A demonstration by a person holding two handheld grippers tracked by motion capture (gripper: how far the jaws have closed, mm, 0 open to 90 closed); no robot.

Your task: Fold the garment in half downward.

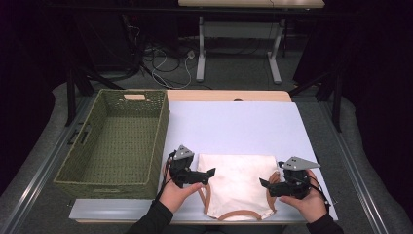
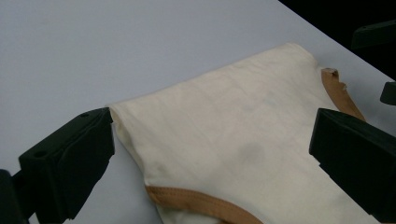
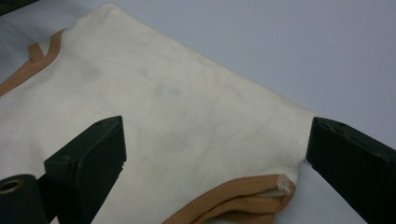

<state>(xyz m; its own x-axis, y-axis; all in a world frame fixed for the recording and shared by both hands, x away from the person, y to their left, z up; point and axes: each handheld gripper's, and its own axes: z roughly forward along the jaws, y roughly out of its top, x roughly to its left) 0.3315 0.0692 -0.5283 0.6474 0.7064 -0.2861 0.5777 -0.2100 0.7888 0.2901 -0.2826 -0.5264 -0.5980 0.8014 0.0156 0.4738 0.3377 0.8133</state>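
Cloth of cream colour with tan-brown trim, folded flat (image 1: 237,183), is seen on the near part of the pale blue tabletop (image 1: 234,124), between the two hands and just right of the green woven basket (image 1: 114,141). The left claw (image 1: 208,174) is released, its jaws standing wide at the left edge of the cloth with nothing pressed between them. The right claw (image 1: 265,185) is released too, wide at the right edge. The fold seems finished, so the next grasp is probably for lifting. Both edges should be pinched through all layers together, low and at equal height, otherwise the fold can be opened when the cloth is carried to the basket.
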